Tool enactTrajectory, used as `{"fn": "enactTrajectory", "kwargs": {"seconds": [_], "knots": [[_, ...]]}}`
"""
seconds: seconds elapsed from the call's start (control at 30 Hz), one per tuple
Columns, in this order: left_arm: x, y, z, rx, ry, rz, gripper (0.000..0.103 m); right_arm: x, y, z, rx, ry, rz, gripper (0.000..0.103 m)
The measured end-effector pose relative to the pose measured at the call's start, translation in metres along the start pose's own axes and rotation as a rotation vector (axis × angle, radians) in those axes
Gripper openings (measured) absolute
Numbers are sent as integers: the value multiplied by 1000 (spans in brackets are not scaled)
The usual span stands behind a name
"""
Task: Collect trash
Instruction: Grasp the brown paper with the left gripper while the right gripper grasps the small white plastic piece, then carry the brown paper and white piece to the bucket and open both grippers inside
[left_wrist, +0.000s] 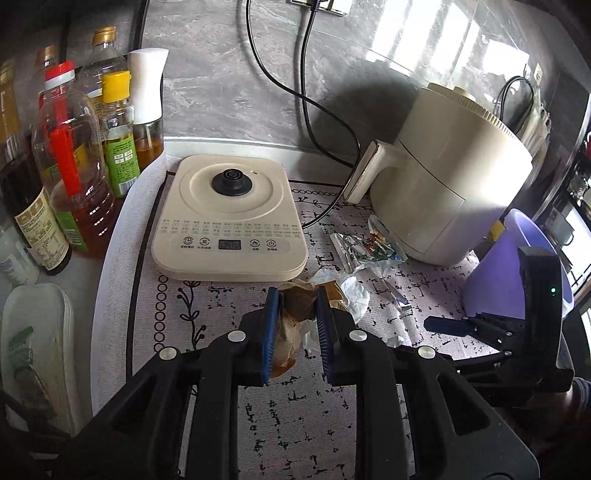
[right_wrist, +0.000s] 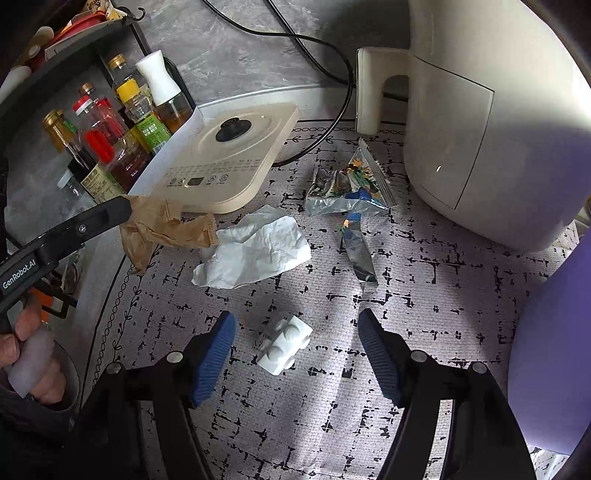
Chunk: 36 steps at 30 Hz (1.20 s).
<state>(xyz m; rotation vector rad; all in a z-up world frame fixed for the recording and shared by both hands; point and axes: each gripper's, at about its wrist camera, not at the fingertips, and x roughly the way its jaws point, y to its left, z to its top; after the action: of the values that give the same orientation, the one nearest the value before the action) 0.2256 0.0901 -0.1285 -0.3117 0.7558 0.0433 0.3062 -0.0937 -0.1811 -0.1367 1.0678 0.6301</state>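
1. The left gripper (left_wrist: 295, 295) is clenched on a crumpled brown paper wrapper (right_wrist: 166, 229), its blue pads pressing both sides; the paper is creased, tan with darker stained patches, and in the right wrist view it hangs from the gripper's tip clear of the mat, just in front of the cream kettle base (left_wrist: 231, 218).
2. The right gripper (right_wrist: 297, 325) stands released, jaws wide, with a small white plastic piece (right_wrist: 284, 345) lying on the mat between them, untouched (knobbly, with round bumps along its top); it is well in front of the kettle base.
3. A crumpled white paper (right_wrist: 255, 251) lies flat on the patterned mat (right_wrist: 424, 295), just in front of the kettle base's near right corner and touching the brown wrapper's end.
4. A torn silver foil packet (right_wrist: 347, 184) with colourful print lies to the right of the kettle base, just beside the beige air fryer (right_wrist: 480, 110); a torn foil strip (right_wrist: 358, 254) lies nearer the camera.
5. Oil and sauce bottles (left_wrist: 74, 166) stand left of the kettle base.
6. A lilac plastic bin (right_wrist: 554, 350) stands far right of the kettle base.
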Motion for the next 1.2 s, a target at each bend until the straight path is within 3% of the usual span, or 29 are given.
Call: {"fn": "enactTrajectory", "kwargs": {"seconds": [0.03,0.13,0.17,0.33,0.8,1.2], "knots": [[-3,1,-2,-6,-3,6,20,6,0,-1,-1,20,0,67],[-11,3,-5,-18,-12,20,20,16,0,-2,-1,71,31,28],[-14,3,-7,-21,-16,24,20,11,1,-2,-1,54,43,24],[-30,-7,-8,-14,-42,37,20,-30,7,4,-40,-83,51,24],[-62,-50,-16,2,-92,25,21,-121,2,-2,-78,-281,89,24],[-65,-119,0,63,-150,-26,21,-219,-61,-9,-36,-495,3,24]]}}
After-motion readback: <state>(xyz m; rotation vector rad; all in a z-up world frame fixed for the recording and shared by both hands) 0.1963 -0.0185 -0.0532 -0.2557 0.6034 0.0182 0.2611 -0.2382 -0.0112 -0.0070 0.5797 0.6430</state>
